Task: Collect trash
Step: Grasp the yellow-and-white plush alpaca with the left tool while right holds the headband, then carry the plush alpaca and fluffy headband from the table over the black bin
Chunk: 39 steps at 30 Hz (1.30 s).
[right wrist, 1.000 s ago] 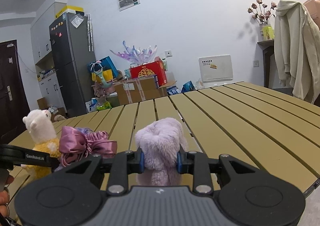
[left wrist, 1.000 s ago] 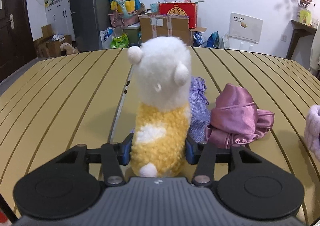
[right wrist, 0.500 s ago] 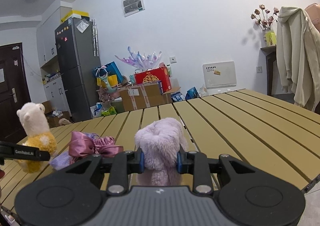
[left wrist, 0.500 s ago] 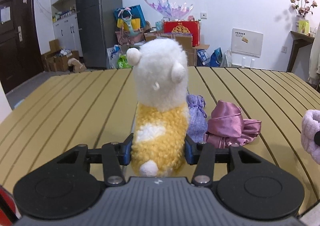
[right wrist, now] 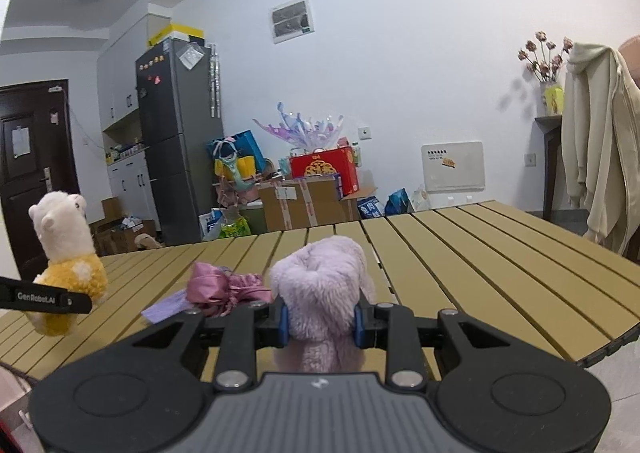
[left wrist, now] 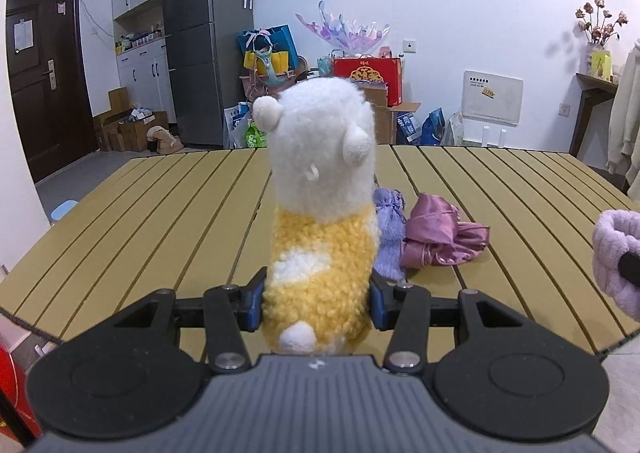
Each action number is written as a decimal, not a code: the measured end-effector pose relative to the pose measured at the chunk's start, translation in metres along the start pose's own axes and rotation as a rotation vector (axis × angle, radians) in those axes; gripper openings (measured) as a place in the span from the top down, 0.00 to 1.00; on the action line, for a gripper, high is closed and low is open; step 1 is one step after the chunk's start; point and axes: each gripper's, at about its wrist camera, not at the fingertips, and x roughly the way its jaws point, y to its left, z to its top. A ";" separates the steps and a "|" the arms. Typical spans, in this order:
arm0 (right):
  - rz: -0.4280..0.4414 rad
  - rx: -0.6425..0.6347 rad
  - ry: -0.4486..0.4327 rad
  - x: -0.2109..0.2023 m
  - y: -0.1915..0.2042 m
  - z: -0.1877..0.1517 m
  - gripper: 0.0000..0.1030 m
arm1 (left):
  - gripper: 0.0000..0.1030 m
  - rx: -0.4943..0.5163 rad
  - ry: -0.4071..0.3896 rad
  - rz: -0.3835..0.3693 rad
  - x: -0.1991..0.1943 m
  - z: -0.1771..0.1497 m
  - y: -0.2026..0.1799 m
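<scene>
- Yellow-and-white fleece: the alpaca toy [left wrist: 320, 221], upright and facing away from us, pinched low on its body by our left tongs [left wrist: 316, 303] so the head stays clear; it hangs above the near edge of the slatted tabletop [left wrist: 160, 221].
- Lilac plush: a soft fuzzy item [right wrist: 322, 293], clamped at its middle by our right tongs [right wrist: 320, 319], likewise raised near the tabletop's edge.
- Pink satin bundle [left wrist: 440, 231] and mauve knitted pouch [left wrist: 390, 229]: touching one another, lying between the two held pieces, uncollected.
- Judgement: both loads held upright for carrying off; no bin visible.
</scene>
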 end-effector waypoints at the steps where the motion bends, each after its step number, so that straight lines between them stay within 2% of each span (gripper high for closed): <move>1: 0.004 -0.005 0.001 -0.005 0.002 0.001 0.74 | 0.53 -0.001 -0.002 -0.001 -0.007 -0.002 0.001; 11: 0.026 -0.054 0.009 -0.063 0.021 0.003 0.74 | 0.53 -0.015 -0.019 -0.015 -0.066 -0.024 0.012; 22: 0.041 -0.104 0.052 -0.120 0.039 -0.014 0.74 | 0.53 -0.018 -0.043 -0.040 -0.119 -0.056 0.021; 32: 0.058 -0.135 0.122 -0.156 0.054 -0.047 0.74 | 0.53 -0.010 -0.014 -0.044 -0.141 -0.092 0.028; 39: 0.075 -0.160 0.185 -0.171 0.061 -0.070 0.74 | 0.53 -0.006 0.033 -0.045 -0.147 -0.119 0.032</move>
